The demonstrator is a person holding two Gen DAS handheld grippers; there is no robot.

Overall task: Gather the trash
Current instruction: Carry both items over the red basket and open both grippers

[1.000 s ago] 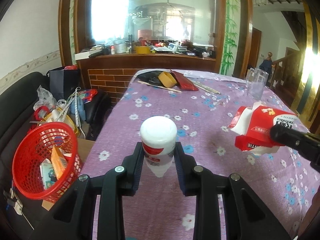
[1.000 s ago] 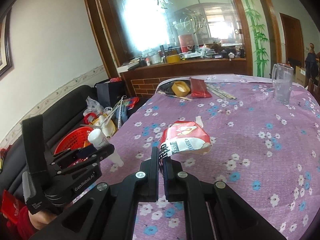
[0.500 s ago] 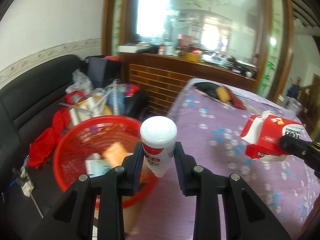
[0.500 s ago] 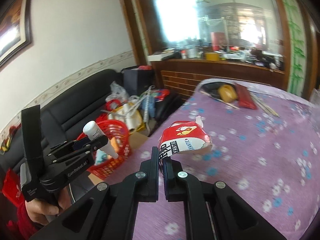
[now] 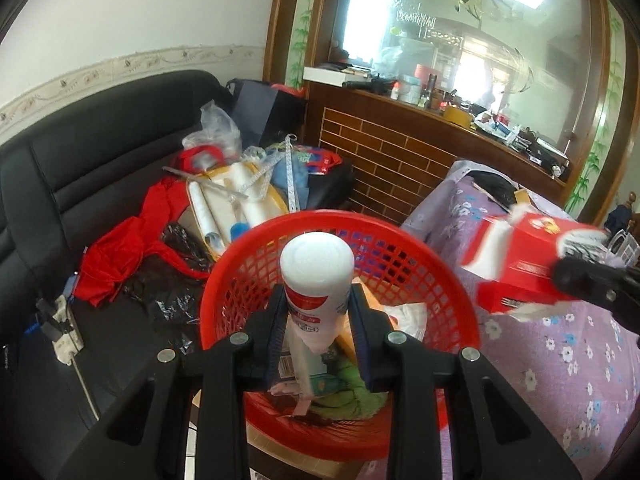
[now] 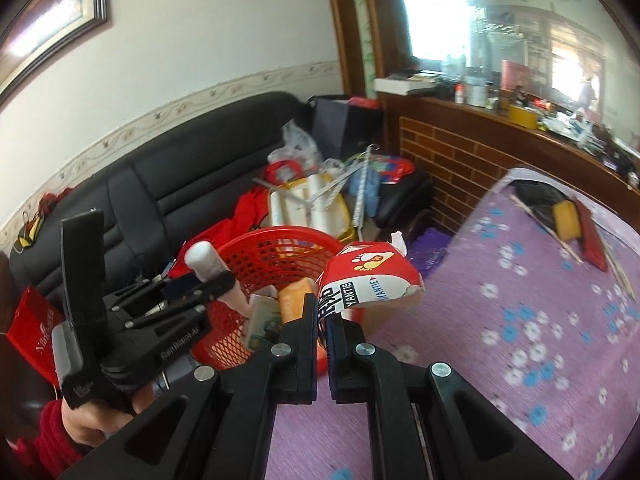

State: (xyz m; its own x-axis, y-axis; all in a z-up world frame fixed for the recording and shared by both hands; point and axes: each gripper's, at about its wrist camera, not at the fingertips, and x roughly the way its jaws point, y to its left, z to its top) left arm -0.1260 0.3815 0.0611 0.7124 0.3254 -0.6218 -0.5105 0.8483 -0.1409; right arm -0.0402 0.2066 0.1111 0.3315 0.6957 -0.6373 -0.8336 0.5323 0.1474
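Note:
My left gripper (image 5: 318,312) is shut on a small white plastic bottle (image 5: 316,276) with a red label, held right above the red mesh basket (image 5: 432,268). The basket holds several scraps: cartons, paper and something green. My right gripper (image 6: 322,314) is shut on a torn red-and-white carton (image 6: 370,276), hanging at the table's left edge next to the basket (image 6: 264,252). The right wrist view also shows the left gripper (image 6: 218,282) with the bottle (image 6: 206,264) over the basket's near rim. In the left wrist view the carton (image 5: 524,264) sits at right, pinched by the right gripper.
A purple flowered tablecloth (image 6: 520,320) covers the table at right, with a yellow tape roll (image 6: 568,220) and red packet at its far end. A black sofa (image 5: 80,168) piled with clutter lies behind the basket. A brick-faced counter (image 5: 396,152) stands beyond. A hand in a red sleeve (image 6: 84,420) holds the left gripper.
Both grippers have swung left from over the table to the red basket beside the sofa. The bottle now hangs over the basket; the carton has come to the table's edge.

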